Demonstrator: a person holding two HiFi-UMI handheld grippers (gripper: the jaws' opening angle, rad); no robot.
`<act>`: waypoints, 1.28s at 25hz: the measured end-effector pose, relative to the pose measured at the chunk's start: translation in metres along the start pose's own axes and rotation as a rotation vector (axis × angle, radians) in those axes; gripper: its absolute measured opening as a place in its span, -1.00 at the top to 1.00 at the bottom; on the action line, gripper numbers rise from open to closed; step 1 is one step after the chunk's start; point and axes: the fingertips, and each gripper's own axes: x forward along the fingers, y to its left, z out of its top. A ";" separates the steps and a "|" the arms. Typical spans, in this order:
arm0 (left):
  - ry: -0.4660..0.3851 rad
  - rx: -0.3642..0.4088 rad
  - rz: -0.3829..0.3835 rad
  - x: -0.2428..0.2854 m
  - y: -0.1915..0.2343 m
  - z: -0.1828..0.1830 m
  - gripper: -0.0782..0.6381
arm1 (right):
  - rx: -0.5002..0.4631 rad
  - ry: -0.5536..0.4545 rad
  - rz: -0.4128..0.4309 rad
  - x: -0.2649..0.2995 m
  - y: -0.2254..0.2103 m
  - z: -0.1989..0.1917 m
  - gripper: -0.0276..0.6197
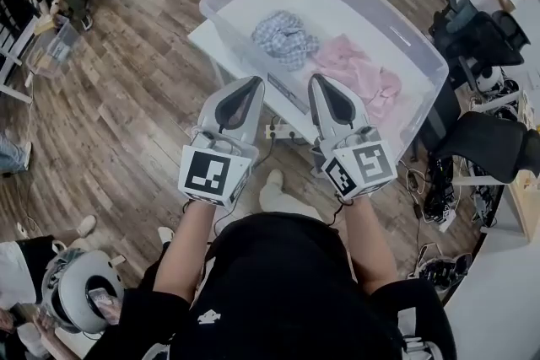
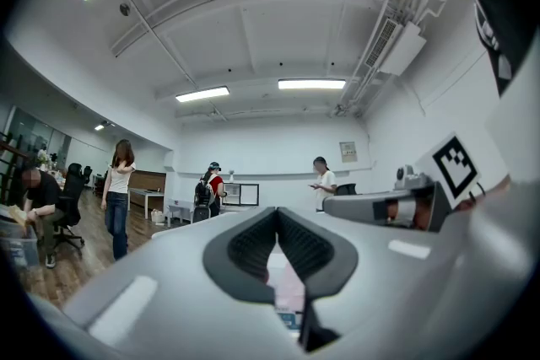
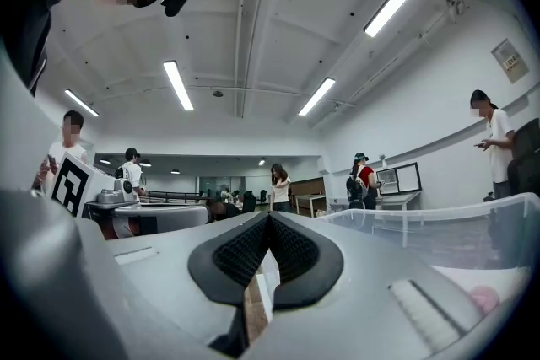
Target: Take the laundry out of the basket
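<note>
Both grippers clenched and empty in front of the basket; laundry inside it.

Head view: clear plastic basket (image 1: pixel 221 25) sits on a white worktop (image 1: pixel 201 38) in the upper centre of the frame, w/ a blue checked cloth (image 1: pixel 285 38) bunched near the middle and a pink cloth (image 1: pixel 361 73) spread just right of it, the two touching. Left gripper (image 1: pixel 255 81) and right gripper (image 1: pixel 315 78) are side by side at frame centre, tips pointing at the basket's near wall; can't tell if they touch it. Both gripper views show the fingers pressed together w/ nothing between them. Neither gripper reaches the cloths. Wood floor (image 1: pixel 126 97) fills the left of the frame. Other people stand in the background.
</note>
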 end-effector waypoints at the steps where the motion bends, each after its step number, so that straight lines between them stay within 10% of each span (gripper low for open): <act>1: 0.001 0.002 0.004 0.007 0.002 0.000 0.75 | 0.001 0.001 0.004 0.005 -0.005 0.001 0.91; 32: 0.028 0.069 0.013 0.136 0.067 -0.008 0.75 | 0.027 0.006 0.034 0.107 -0.094 -0.003 0.91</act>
